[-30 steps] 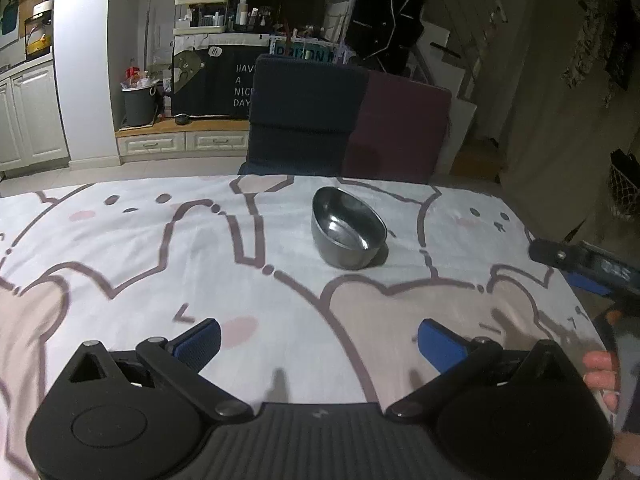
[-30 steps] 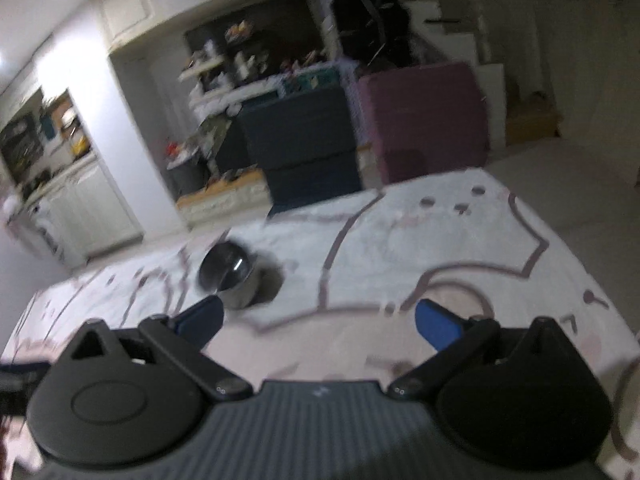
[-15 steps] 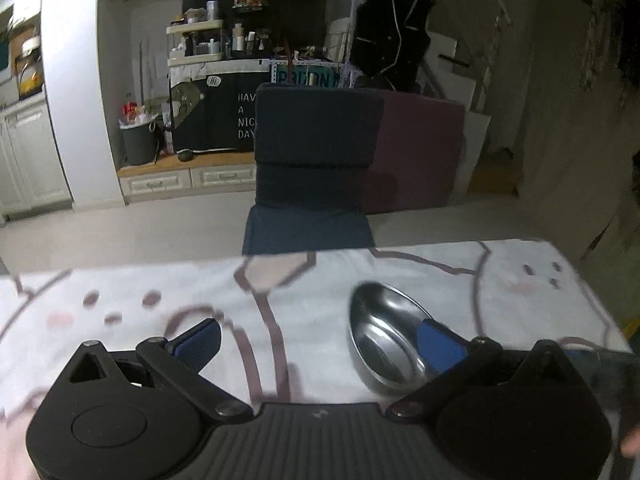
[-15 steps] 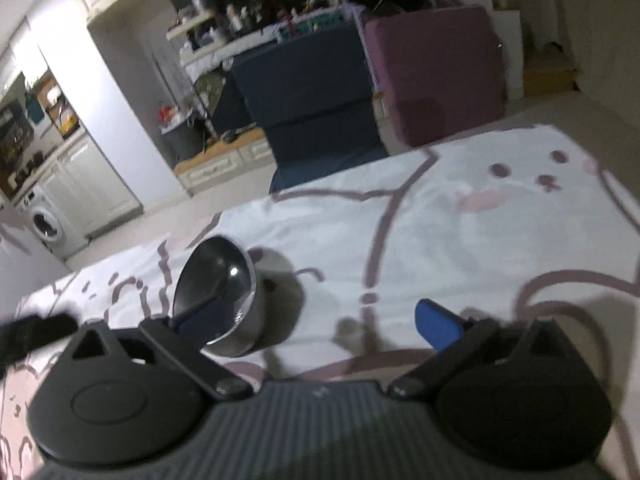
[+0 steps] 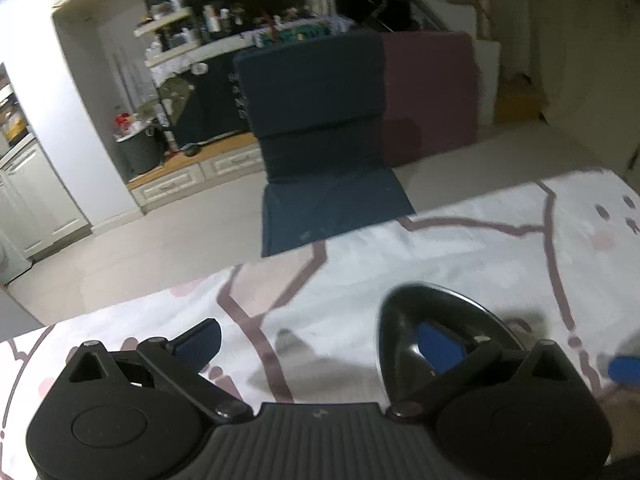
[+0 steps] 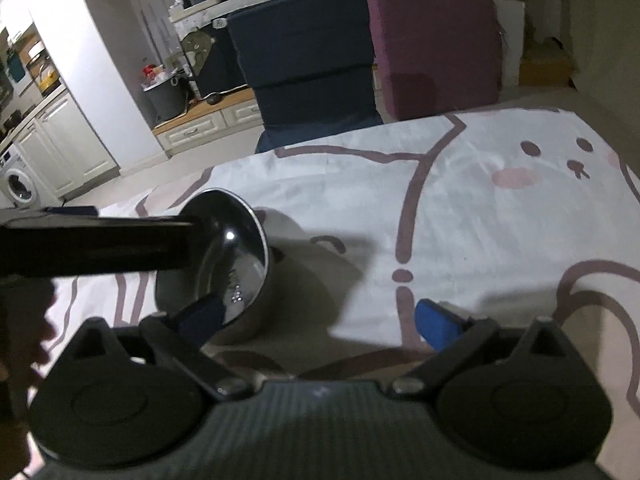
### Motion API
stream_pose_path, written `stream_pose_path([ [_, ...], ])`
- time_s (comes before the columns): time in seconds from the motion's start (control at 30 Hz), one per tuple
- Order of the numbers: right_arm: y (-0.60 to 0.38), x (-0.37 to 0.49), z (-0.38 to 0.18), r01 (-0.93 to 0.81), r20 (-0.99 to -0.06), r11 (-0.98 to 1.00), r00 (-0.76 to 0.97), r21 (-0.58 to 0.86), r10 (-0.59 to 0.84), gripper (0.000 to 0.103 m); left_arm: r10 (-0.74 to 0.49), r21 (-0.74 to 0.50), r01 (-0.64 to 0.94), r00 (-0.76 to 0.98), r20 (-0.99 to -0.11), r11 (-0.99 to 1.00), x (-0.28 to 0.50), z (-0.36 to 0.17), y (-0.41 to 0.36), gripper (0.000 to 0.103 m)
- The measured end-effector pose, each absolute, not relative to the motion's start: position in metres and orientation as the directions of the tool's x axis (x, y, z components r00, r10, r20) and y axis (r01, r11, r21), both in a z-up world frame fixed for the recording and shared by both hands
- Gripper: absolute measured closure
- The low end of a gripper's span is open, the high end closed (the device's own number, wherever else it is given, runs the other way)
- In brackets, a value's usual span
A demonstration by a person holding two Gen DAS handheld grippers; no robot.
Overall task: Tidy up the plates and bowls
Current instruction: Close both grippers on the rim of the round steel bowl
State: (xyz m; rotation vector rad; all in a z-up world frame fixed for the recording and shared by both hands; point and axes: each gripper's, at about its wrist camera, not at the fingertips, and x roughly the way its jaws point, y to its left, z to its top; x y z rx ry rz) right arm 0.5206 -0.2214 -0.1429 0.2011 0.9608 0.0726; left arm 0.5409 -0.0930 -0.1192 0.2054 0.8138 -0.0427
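On tablecloth (image 6: 460,208), bowl (image 5: 404,332) encloses left hand-held gripper's (image 5: 320,344) right finger.

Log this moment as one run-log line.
left tongs: open, one finger inside round steel bowl | right tongs: open, beside bowl | bowl: on cartoon-print cloth, ungripped

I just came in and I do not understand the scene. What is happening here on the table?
A person holds a tool in each hand over a table covered with a cartoon cloth. The left tool is open, with its right finger inside a steel bowl standing on the cloth. The right tool is also open, close beside the bowl. Nothing is lifted yet.
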Motion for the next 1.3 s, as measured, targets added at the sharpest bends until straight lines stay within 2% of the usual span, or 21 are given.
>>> stream_pose_path([
  [0.2,-0.209,0.516,-0.143,-0.039,-0.804,0.984,0.570,0.174,0.165,0.001,0.067,0.182,0.086,0.714,-0.696,0.980,0.541,-0.109,-0.083,0.001],
  [0.43,-0.206,0.517,-0.147,-0.055,-0.810,0.981,0.556,0.186,0.185,0.001,-0.025,0.152,0.187,0.707,-0.706,0.971,0.540,-0.111,-0.093,0.001],
  [0.77,-0.215,0.516,-0.151,-0.055,-0.815,0.976,0.542,0.209,0.205,0.006,0.050,0.212,0.134,0.724,-0.688,0.968,0.541,-0.113,-0.089,0.001],
  [0.97,-0.227,0.517,-0.152,-0.037,-0.814,0.977,0.547,0.209,0.195,0.008,0.042,0.199,0.133,0.723,-0.690,0.971,0.525,-0.111,-0.068,0.002],
  [1.03,-0.229,0.517,-0.151,-0.037,-0.809,0.979,0.558,0.198,0.184,0.014,0.027,0.166,0.125,0.714,-0.700,0.978,0.518,-0.113,-0.059,0.005],
  [1.13,-0.229,0.518,-0.150,-0.049,-0.801,0.977,0.566,0.206,0.197,0.019,-0.009,0.083,0.102,0.686,-0.728,0.991,0.506,-0.117,-0.042,0.018],
  [1.17,-0.227,0.517,-0.148,-0.061,-0.795,0.977,0.572,0.203,0.200,0.021,-0.029,0.051,0.098,0.679,-0.733,0.994,0.502,-0.118,-0.038,0.026],
  [1.3,-0.216,0.514,-0.140,-0.114,-0.773,0.974,0.594,0.194,0.223,0.046,-0.087,-0.032,0.094,0.673,-0.734,0.995,0.487,-0.122,-0.029,0.045],
])
